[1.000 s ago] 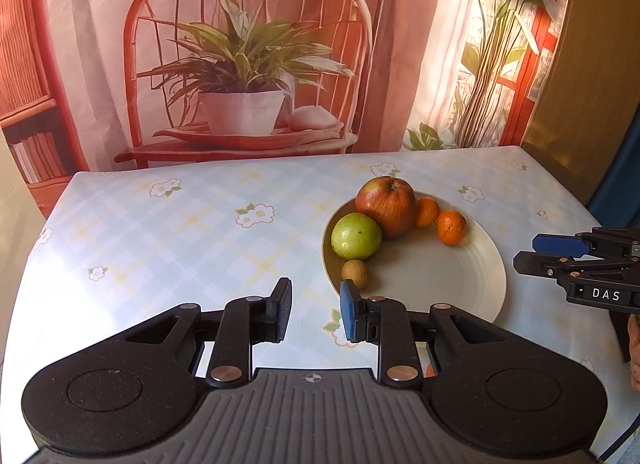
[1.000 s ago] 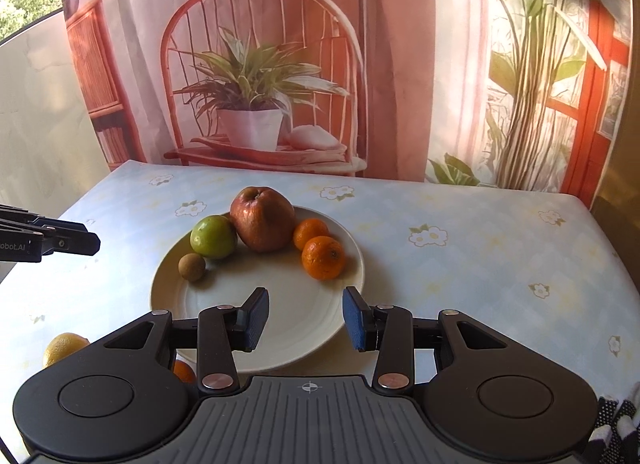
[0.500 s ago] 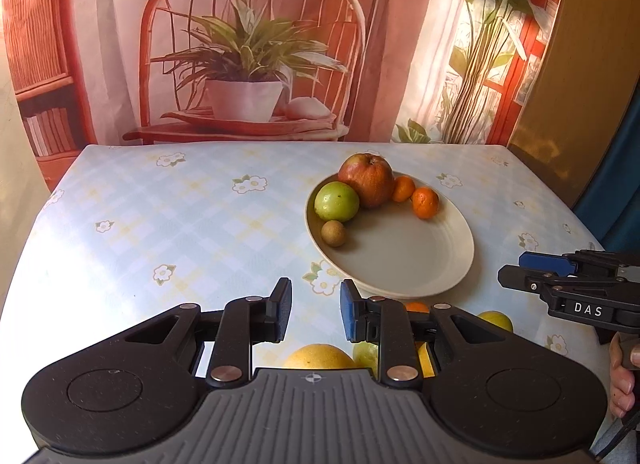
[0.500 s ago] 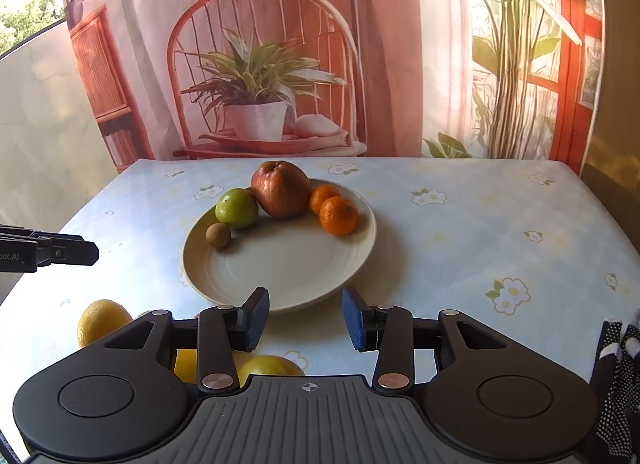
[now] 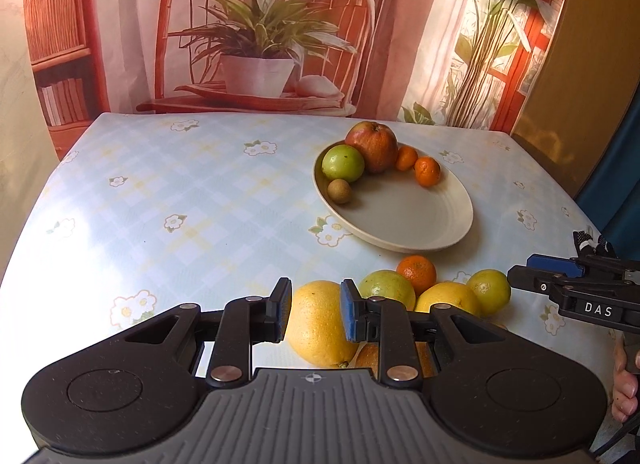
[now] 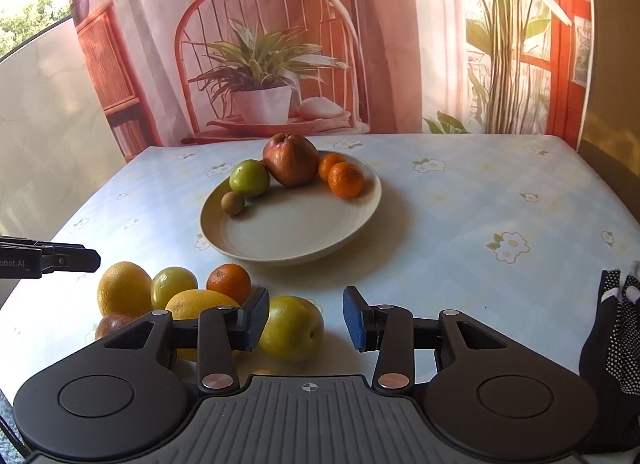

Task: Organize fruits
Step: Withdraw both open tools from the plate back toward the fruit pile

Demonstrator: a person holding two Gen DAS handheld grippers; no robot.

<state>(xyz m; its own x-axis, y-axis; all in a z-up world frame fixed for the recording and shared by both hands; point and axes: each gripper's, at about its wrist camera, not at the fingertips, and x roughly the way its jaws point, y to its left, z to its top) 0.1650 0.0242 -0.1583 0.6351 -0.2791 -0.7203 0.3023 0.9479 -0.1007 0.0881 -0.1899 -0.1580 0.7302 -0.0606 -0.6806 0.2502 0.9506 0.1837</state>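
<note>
Left claw [image 5: 312, 314] sitting narrow and empty, large yellow citrus [image 5: 320, 324] just beyond its tips. Right claw [image 6: 306, 318] slightly wider, empty, yellow-green fruit [image 6: 294, 328] ahead – risk: nudging the loose pile, rolling off table [image 5: 180, 191]; plate [image 5: 420, 219] further ahead.

A plate [image 6: 248, 242] sits on the counter [image 6: 460, 203], toward its far half. On the plate's far rim an apple [image 6: 291, 159] stands in the middle, with a rounder fruit [image 6: 249, 178] and a small one [image 6: 233, 203] to its left and two mandarins [image 6: 346, 179] to its right. Nearer the viewer, off the plate, a cluster of citrus [image 6: 172, 288] lies on the counter.
</note>
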